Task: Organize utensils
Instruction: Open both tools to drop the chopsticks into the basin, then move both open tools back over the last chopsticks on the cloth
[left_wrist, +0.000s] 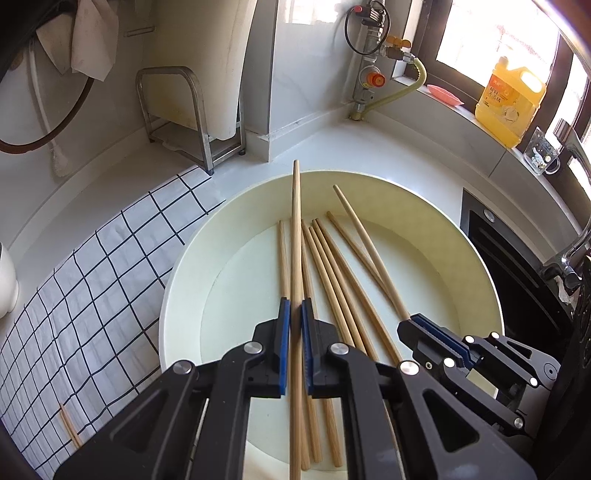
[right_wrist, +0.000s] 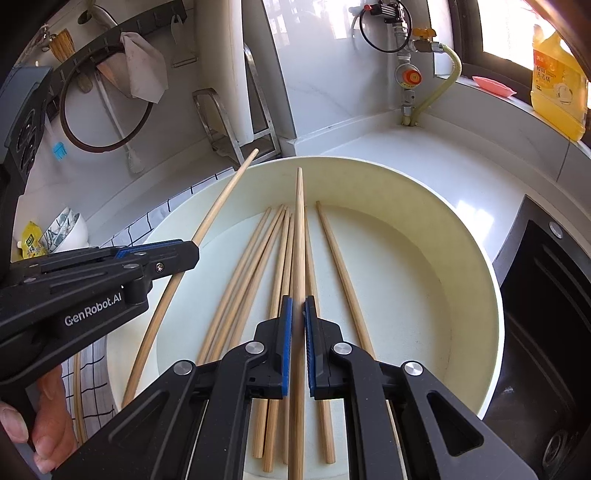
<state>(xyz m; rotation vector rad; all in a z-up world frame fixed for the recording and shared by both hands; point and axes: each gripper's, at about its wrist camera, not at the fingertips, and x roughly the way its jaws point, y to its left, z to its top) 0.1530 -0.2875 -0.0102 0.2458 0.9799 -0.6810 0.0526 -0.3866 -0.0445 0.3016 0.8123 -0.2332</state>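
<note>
A cream round basin (left_wrist: 192, 258) (right_wrist: 461, 236) holds several loose wooden chopsticks (left_wrist: 332, 266) (right_wrist: 273, 258). My left gripper (left_wrist: 295, 306) is shut on one chopstick (left_wrist: 295, 221), held above the basin and pointing away. It also shows in the right wrist view (right_wrist: 184, 253) with its chopstick (right_wrist: 218, 206). My right gripper (right_wrist: 298, 304) is shut on another chopstick (right_wrist: 300, 229), held above the pile. It shows in the left wrist view (left_wrist: 410, 321) at the right with its chopstick (left_wrist: 365, 240).
A checked cloth (left_wrist: 92, 280) lies left of the basin with a chopstick (left_wrist: 70, 430) on it. A dark sink (left_wrist: 517, 266) (right_wrist: 546, 314) is to the right. A metal rack (left_wrist: 184, 110), yellow detergent jug (left_wrist: 511, 99), glass mug (left_wrist: 545, 157), gas valve (left_wrist: 373, 79) and stacked bowls (right_wrist: 62, 229) stand around.
</note>
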